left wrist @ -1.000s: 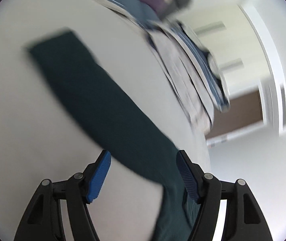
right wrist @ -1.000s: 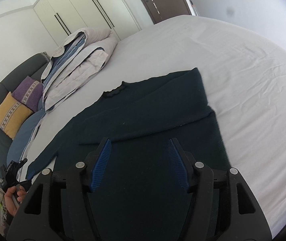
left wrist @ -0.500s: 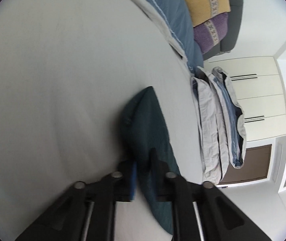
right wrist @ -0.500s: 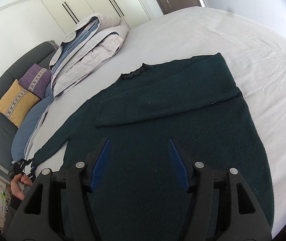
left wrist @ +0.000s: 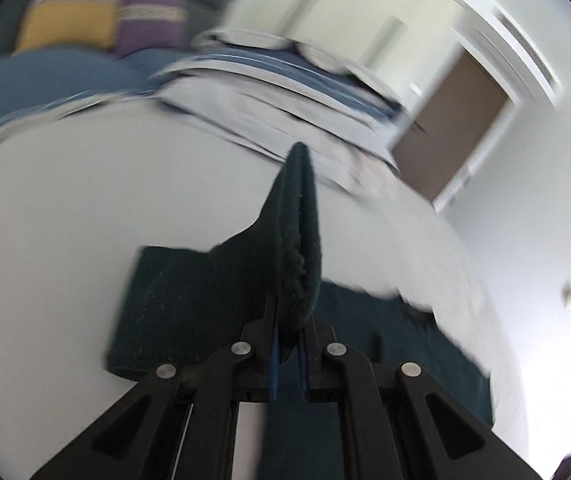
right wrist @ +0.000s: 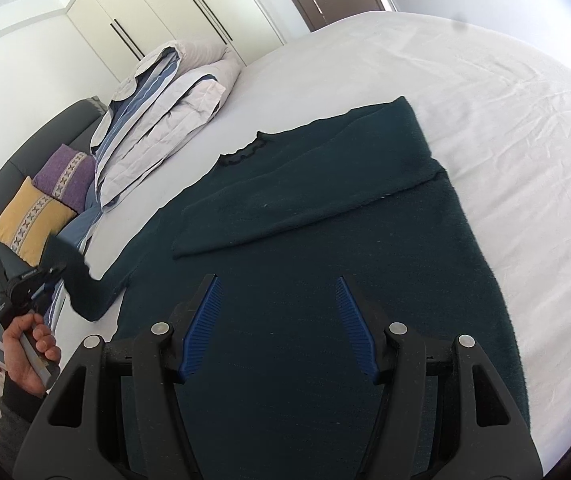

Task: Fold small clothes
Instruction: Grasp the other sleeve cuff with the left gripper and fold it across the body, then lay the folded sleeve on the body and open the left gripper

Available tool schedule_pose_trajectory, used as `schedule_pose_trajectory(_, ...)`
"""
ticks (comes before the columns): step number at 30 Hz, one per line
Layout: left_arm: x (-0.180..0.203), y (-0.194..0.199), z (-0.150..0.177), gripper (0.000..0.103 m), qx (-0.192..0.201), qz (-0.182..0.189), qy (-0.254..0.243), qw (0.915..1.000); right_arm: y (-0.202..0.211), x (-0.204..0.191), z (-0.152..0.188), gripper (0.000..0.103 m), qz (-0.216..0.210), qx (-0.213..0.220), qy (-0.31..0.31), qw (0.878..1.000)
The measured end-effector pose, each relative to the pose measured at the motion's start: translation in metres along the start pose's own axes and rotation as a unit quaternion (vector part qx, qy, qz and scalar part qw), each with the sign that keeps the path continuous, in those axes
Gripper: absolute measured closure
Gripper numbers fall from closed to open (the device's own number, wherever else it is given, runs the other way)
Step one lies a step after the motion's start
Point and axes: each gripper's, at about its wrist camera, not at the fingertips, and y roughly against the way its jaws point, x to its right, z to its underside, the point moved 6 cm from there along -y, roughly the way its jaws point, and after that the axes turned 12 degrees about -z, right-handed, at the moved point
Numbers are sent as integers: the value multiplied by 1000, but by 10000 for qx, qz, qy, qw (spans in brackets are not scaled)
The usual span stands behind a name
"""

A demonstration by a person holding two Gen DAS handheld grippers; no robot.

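I have the left hand-held gripper (left wrist: 287, 354) clamped tight on the cuff end of the sweater's (right wrist: 325, 260) free sleeve (left wrist: 285, 248); its jaws have just been closing, with the knit caught between them, and the cloth stands up ahead of the pads in a soft fold. My right hand-held gripper (right wrist: 277, 328) hangs about half open over the lower body of the sweater, holding nothing.

The sweater lies flat on the bed (right wrist: 505, 100) straight ahead of and beneath the right gripper, neck away from me, the far sleeve already laid across the chest. The sleeve I hold trails off its left edge toward my left hand (right wrist: 25, 356).

I judge this knit to be light, limp and a little stretchy, with a fuzzy surface that should not slip in the pads. It will sag and drag rather than hold a line, so the cuff is a sound hold for carrying the sleeve across, and the hem corners for the later folds.

The left view is smeared by motion, so I cannot see how deep the cuff sits in the jaws. The hem nearest me is hidden behind the right gripper's frame.
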Motion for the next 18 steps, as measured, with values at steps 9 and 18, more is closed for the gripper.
schedule_pose_trajectory(9, 136, -46, 132, 88, -647, 70, -2208, 9731, 9, 42, -6, 46, 113, 48, -334, 9994)
schedule_pose_trajectory(18, 111, -29, 144, 27, -556, 70, -2197, 9740, -72, 17, -25, 44, -809, -664, -770, 9915)
